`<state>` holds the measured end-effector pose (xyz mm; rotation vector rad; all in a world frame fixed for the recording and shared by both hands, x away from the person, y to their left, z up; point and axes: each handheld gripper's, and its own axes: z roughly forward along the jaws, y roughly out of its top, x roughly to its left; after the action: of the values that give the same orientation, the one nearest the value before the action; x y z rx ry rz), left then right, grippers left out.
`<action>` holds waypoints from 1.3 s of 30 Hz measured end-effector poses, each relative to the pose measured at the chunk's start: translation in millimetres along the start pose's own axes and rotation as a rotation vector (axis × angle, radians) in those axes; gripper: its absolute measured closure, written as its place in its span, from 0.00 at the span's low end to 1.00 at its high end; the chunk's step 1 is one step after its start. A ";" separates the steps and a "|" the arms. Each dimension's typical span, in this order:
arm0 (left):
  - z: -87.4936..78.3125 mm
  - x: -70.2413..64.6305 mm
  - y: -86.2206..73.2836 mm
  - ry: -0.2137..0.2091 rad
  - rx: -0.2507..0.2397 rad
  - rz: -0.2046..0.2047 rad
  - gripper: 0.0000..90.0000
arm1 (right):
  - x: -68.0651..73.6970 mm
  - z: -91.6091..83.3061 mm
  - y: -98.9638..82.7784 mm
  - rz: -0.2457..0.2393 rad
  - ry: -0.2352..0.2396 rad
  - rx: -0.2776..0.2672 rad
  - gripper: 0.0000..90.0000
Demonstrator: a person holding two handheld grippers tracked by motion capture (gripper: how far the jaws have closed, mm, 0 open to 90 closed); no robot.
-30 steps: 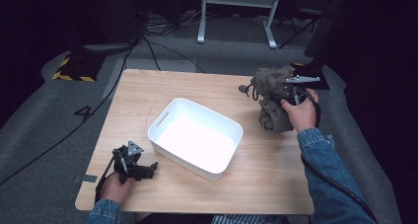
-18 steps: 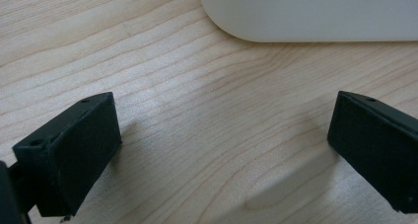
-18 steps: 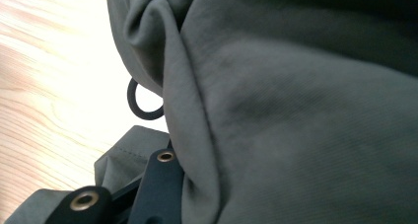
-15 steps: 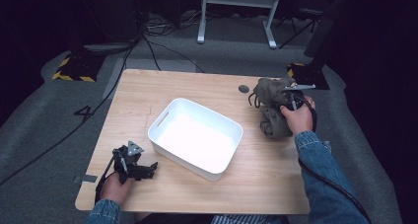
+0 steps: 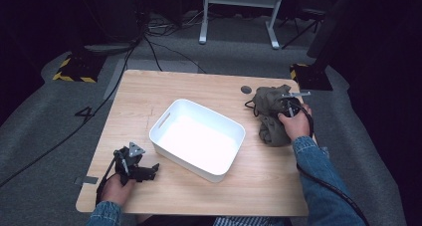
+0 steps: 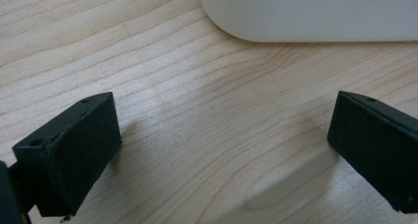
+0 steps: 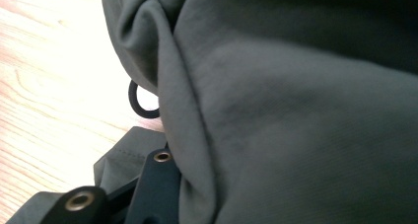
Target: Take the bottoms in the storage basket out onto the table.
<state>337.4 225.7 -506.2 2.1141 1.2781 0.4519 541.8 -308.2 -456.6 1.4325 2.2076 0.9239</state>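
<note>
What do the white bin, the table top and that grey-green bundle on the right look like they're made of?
Bin: probably plastic, smooth matte white, moulded rounded corners and a cut-out handle slot.
Table top: wood or wood-look laminate, pale, with visible grain lines.
Bundle: woven fabric, olive-grey, soft folds, stitched seams, metal eyelets and a dark cord loop.

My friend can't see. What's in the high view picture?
A white bin sits mid-table. At the right, a hand presses the right claw into a bunched grey-green cloth; at the near left, the left claw rests open on the wood.
</note>
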 end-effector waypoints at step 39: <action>0.0 0.0 0.0 0.001 0.000 0.000 0.00 | 45.4 -106.7 7.7 -0.091 0.172 -0.213 0.37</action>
<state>337.4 225.7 -506.2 2.1140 1.2786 0.4526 463.2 -300.4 -371.3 1.1854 2.1942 1.2492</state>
